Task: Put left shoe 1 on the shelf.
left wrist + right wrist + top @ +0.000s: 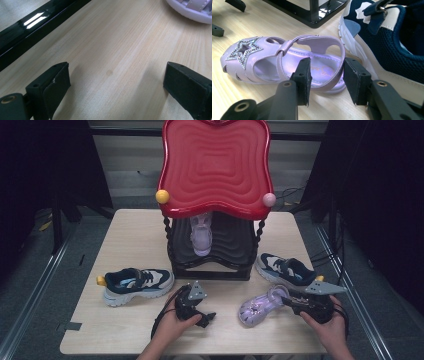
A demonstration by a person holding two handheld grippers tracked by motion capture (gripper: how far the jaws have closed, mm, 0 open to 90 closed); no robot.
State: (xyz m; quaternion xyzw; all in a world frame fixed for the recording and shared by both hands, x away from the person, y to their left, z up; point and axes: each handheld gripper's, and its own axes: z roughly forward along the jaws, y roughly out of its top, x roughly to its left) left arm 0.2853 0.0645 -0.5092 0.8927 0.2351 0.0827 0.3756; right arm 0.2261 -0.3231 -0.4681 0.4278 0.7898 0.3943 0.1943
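From above, my right gripper (289,301) lies low at the heel of the lilac sandal (257,307) on the pale wooden table (135,235), while my left gripper (205,317) rests spread; in the right gripper view, my jaws straddle the heel strap, loosened.

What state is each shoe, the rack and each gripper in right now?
Purple sandal: flat on the table, heel wall between the right gripper's jaws.
Second purple sandal: on the rack's lower shelf.
Two navy sneakers: upright on the table.
Rack: top shelf bare.
Right gripper: pads not pressing.
Left gripper: open, nothing between.
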